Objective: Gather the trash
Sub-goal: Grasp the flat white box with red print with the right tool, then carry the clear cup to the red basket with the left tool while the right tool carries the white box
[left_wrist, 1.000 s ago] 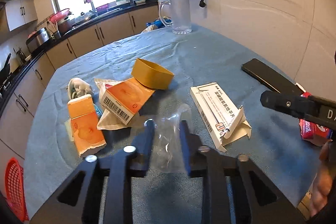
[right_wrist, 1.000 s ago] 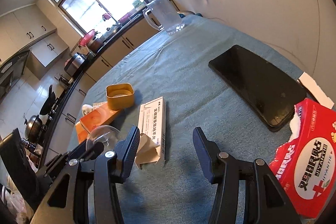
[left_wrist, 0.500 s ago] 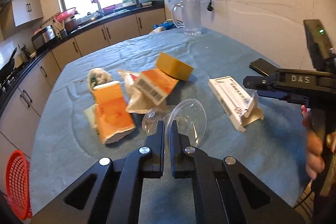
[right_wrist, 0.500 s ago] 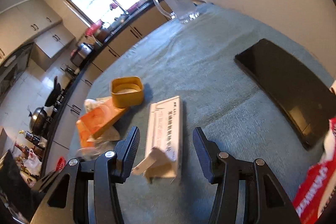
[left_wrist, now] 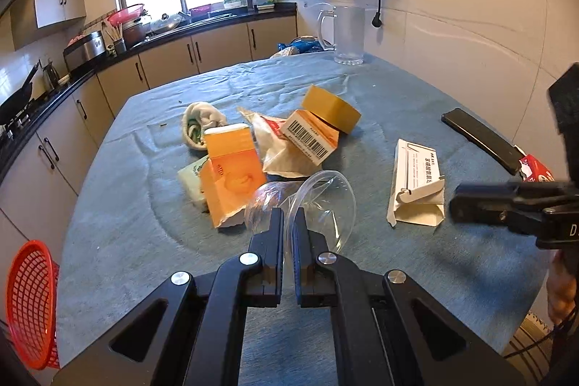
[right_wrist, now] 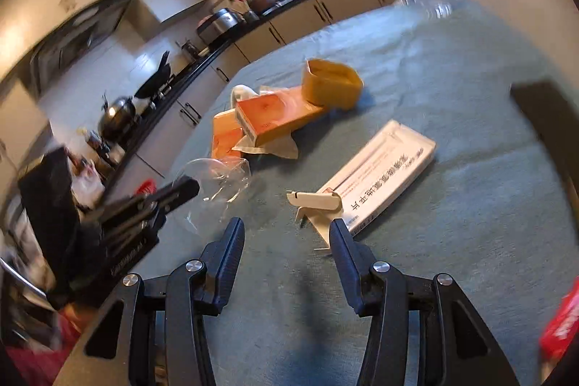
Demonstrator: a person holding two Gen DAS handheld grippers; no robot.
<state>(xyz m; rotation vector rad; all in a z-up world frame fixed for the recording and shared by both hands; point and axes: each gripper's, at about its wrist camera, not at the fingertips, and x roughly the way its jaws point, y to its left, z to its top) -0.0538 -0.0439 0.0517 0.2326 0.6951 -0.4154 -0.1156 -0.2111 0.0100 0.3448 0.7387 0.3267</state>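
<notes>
- Right now my left tool point(left_wrist: 287, 223) is clamped on the rim of a clear plastic cup point(left_wrist: 318, 201); its two fingers are pressed nearly together with only the thin wall between them.
- I see the cup raised a little over the near part of the worktop point(left_wrist: 152, 241), a crumpled clear piece bulging to the left of the fingers.
- My right tool point(right_wrist: 286, 237) has its fingers wide apart and grips nothing; it hangs just above the blue cloth near the worktop's near edge.
- Just ahead of that tool lies a white medicine box point(right_wrist: 383, 172) with its end flap torn open; the right finger tip is just beside the flap, and whether they touch I cannot tell.
- Toward the middle of the worktop I see a heap: an orange carton point(left_wrist: 231, 176) with a torn end, a second orange box point(left_wrist: 311, 136) showing a barcode and lying on a crumpled paper bag point(left_wrist: 278, 154), and a yellow tub point(left_wrist: 331, 109) tipped against that box.
- A balled white cloth point(left_wrist: 201, 123) sits behind the heap, toward the far left corner.
- A black phone point(left_wrist: 477, 140) lies along the right edge, a red packet point(left_wrist: 535, 169) at its near end.
- A glass jug point(left_wrist: 347, 35) stands at the far edge by the wall.
- Off the worktop's near left corner stands a red basket point(left_wrist: 30, 302).
</notes>
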